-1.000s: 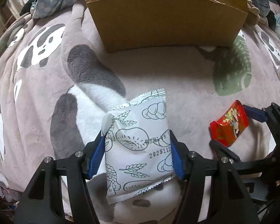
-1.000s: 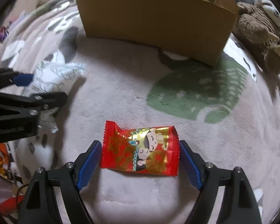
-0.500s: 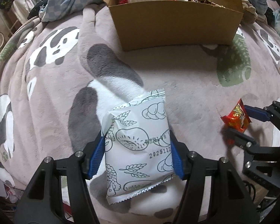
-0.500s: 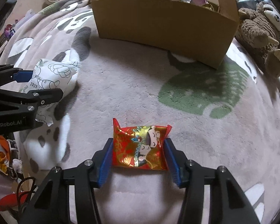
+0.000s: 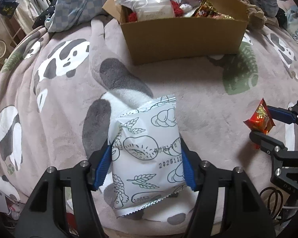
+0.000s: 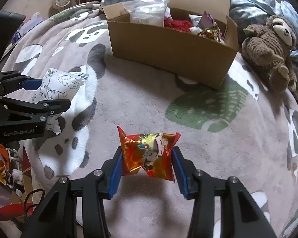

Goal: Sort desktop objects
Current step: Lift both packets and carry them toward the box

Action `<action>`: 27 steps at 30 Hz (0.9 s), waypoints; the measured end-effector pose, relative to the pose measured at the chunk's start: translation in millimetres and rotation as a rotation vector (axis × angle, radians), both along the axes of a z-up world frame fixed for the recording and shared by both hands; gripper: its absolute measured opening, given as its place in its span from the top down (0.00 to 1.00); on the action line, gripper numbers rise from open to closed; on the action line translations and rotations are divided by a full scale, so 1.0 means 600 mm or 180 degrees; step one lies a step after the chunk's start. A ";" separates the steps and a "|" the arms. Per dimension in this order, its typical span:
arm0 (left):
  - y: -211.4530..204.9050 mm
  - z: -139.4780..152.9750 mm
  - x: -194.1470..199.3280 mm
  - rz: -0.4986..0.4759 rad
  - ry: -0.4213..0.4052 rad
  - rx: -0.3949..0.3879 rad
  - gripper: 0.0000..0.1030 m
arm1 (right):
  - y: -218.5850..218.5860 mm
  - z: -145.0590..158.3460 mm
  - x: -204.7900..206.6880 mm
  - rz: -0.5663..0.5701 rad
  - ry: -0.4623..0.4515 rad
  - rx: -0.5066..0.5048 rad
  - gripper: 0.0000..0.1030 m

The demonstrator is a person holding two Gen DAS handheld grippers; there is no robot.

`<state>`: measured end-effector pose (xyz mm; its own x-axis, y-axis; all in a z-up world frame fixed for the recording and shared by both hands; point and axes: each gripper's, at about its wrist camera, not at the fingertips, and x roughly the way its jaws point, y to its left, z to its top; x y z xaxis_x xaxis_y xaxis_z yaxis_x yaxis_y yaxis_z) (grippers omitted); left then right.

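— White wrapper with line drawings of bread: that is the white packet your left gripper has hold of, yes?

— Yes. Your blue fingers press on both long sides of it, and the packet stands up between them, clear of the panda blanket that covers the bed. From your right wrist view the same packet shows at the far left, clamped in the left gripper.

— And your right gripper?

— Its jaws are closing, and the red candy packet is already pinched between the fingers. You can see the foil buckled in the middle, with both ends flared out. It hangs above the blanket and touches nothing else. In your left wrist view it is the small red packet at the right edge.

— Where is the cardboard box?

— Ahead of both your grippers, well apart from them, open at the top, resting on the blanket. You can see a clear plastic bag, something red and fluffy and shiny wrappers inside. A brown plush toy lies just to the right of the box.
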<state>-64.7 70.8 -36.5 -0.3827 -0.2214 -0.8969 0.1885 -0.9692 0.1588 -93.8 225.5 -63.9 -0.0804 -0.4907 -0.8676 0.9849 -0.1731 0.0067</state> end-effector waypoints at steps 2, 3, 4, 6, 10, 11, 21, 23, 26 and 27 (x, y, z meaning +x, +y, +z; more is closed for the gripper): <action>0.004 0.007 -0.003 -0.0028 0.0026 -0.0006 0.41 | 0.003 0.006 0.002 0.0001 0.0015 -0.0022 0.53; 0.005 0.010 -0.005 -0.0038 0.0034 -0.0006 0.41 | 0.002 0.010 0.003 0.0005 0.0018 -0.0029 0.53; 0.006 0.015 -0.008 -0.0048 0.0052 0.0003 0.41 | -0.003 0.012 0.005 0.0010 0.0022 -0.0036 0.53; 0.006 0.023 -0.012 -0.0040 0.0098 0.0022 0.41 | -0.004 0.021 0.006 0.0009 0.0041 -0.0057 0.53; 0.007 0.041 -0.028 -0.0064 0.0171 0.0035 0.41 | -0.008 0.038 0.005 0.0019 0.0083 -0.0099 0.53; 0.009 0.045 -0.031 -0.0072 0.0185 0.0038 0.41 | -0.009 0.043 0.004 0.0017 0.0094 -0.0116 0.53; 0.010 0.092 -0.093 -0.0154 0.0322 0.0007 0.41 | -0.051 0.092 -0.027 -0.0002 0.0179 -0.0261 0.53; 0.011 0.103 -0.107 -0.0175 0.0355 -0.0024 0.41 | -0.061 0.102 -0.033 -0.0001 0.0203 -0.0295 0.53; 0.009 0.117 -0.128 -0.0190 0.0378 -0.0016 0.41 | -0.077 0.119 -0.044 -0.0004 0.0224 -0.0345 0.53; 0.009 0.120 -0.135 -0.0188 0.0383 -0.0015 0.41 | -0.084 0.126 -0.049 0.0004 0.0230 -0.0362 0.53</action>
